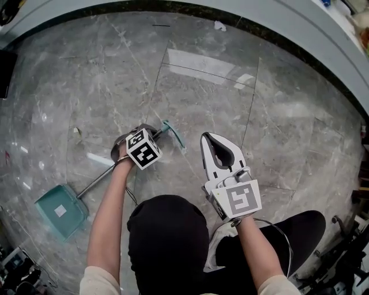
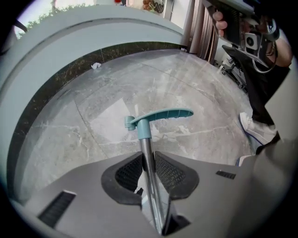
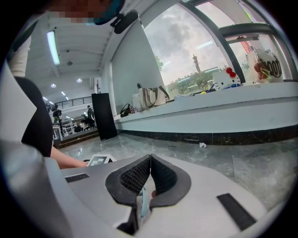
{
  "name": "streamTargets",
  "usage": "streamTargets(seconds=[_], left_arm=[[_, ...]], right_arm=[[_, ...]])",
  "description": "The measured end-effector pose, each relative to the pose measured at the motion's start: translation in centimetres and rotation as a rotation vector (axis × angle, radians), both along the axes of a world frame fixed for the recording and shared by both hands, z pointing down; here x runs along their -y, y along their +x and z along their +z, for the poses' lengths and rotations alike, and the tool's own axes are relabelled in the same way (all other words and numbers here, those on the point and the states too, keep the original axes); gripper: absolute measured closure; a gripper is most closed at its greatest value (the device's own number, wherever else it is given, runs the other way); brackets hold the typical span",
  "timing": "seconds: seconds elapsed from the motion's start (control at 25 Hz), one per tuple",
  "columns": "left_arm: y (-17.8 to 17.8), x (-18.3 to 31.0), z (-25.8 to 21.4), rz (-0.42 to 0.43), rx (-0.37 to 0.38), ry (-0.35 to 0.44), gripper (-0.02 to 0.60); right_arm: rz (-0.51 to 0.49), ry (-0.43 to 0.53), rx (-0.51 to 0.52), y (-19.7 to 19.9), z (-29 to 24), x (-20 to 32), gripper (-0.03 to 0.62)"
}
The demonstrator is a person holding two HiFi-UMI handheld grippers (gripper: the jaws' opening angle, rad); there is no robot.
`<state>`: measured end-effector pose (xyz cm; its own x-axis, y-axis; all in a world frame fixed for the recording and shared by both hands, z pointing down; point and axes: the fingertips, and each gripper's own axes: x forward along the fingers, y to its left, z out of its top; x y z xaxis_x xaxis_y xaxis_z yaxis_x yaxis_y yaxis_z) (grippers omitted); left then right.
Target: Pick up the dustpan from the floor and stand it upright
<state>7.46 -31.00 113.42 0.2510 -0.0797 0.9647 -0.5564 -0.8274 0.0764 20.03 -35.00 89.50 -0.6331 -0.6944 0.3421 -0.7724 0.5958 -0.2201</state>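
The dustpan's teal pan [image 1: 60, 211] lies low at the left, near the floor. Its metal pole [image 1: 98, 180] slants up and to the right to a teal handle [image 1: 173, 133]. My left gripper [image 1: 147, 133] is shut on the pole just below that handle. In the left gripper view the pole [image 2: 150, 160] runs between the black pads [image 2: 172, 173] and the teal handle [image 2: 161, 115] sticks out beyond my left gripper [image 2: 148, 155]. My right gripper [image 1: 213, 138] hangs in the air to the right of the handle, shut with nothing seen in it; in its own view my right gripper [image 3: 150, 159] has its pads touching.
A curved pale ledge with a dark baseboard [image 1: 190, 10] bounds the marble floor at the far side. A paper scrap [image 1: 220, 25] lies by it. My dark-clothed legs and a white shoe [image 2: 259, 130] are on the right. Equipment [image 1: 346, 245] stands at the right edge.
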Motion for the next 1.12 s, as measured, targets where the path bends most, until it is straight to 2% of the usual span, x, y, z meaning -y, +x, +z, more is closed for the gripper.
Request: streamTargets(seconds=[0.24, 0.36, 0.52, 0.84, 0.96, 1.12], left_arm=[[-1.7, 0.3, -12.7, -0.084, -0.063, 0.105, 0.494], [-1.6, -0.3, -18.6, -0.052, -0.078, 0.131, 0.494], [-2.4, -1.7, -26.6, -0.045, -0.128, 0.168, 0.498], [-6.7, -6.3, -42.5, -0.076, -0.338, 0.343, 0.503], [-9.2, -8.2, -46.2, -0.074, -0.402, 0.376, 0.503], [-12.8, -10.4, -49.6, -0.082, -0.487, 0.433, 0.503]], right_arm=[[-0.074, -0.029, 0.038, -2.8, -7.9, 0.1, 0.576], [-0.076, -0.038, 0.067, -3.7, -13.3, 0.2, 0.576], [-0.147, -0.028, 0.053, -5.8, -21.2, -1.6, 0.576], [-0.227, -0.069, 0.018, -9.7, -35.4, -7.6, 0.576], [-0.241, -0.062, 0.025, -12.0, -39.5, -9.5, 0.576], [-0.243, -0.046, 0.016, -16.6, -42.2, -12.5, 0.576]])
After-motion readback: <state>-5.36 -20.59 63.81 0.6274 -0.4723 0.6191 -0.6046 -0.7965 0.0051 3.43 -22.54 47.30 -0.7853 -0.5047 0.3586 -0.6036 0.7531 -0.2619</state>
